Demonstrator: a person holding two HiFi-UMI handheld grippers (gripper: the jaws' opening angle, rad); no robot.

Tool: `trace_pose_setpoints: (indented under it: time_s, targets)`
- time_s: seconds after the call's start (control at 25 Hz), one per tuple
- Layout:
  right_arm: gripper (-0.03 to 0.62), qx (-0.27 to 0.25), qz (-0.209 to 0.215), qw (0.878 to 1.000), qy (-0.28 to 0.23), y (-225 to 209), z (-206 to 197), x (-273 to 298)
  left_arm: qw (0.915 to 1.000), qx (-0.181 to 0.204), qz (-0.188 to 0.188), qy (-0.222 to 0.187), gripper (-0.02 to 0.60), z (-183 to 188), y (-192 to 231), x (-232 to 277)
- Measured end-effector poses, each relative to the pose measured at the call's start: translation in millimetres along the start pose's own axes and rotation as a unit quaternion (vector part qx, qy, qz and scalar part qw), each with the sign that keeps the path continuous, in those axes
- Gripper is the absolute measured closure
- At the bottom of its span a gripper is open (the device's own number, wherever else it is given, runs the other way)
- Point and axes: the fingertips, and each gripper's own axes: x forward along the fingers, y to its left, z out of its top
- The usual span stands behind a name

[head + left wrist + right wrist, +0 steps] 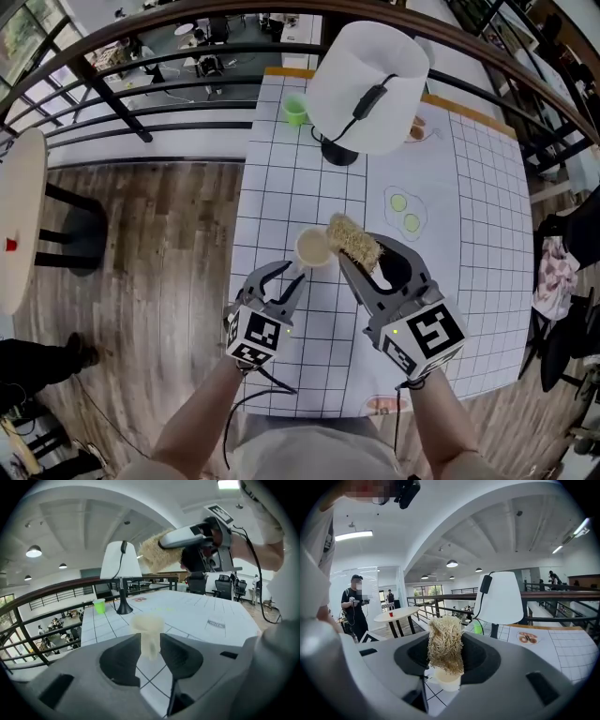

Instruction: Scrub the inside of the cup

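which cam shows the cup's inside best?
Head view: the cup is seen from above, inside visible. Left gripper view shows it side-on and blurred; right gripper view shows only part of it below the scrubber.

White lamp (367,84), green cup (295,112)

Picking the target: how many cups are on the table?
2. A cream cup just ahead of the left gripper; a green cup at the far edge, left of the lamp. Its shade may hide more.
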Motion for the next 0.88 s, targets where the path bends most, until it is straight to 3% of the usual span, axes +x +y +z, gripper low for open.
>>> trace_pose_setpoints:
  time_s: [0.16, 0.32, 0.52, 0.6, 0.76, 0.88]
  targets:
    - [0.445, 0.006, 0.001, 1.0, 0.013, -8, -15, 11, 0.9997, -0.006, -0.012, 0.021, 0.448, -18, -3, 13]
    - [0.445, 0.009, 0.008, 0.999, 0.03, -11, -29, 18, 0.9998, -0.01, -0.017, 0.01, 0.517, -20, -4, 19]
    - [0.445, -0.01, 0.029, 0.996, 0.081, -9, -49, 31, 0.9995, -0.024, -0.017, -0.006, 0.529, -18, 1, 20]
    - [0.445, -0.041, 0.046, 0.99, 0.13, -7, -63, 40, 0.9995, -0.025, -0.019, -0.007, 0.531, -18, 1, 20]
    - [0.445, -0.109, 0.08, 0.965, 0.223, -3, -89, 56, 0.9995, -0.026, -0.018, -0.007, 0.531, -18, 0, 21]
    - [0.445, -0.119, 0.107, 0.952, 0.261, 2, -99, 62, 0.9993, -0.032, -0.017, -0.01, 0.531, -19, -1, 20]
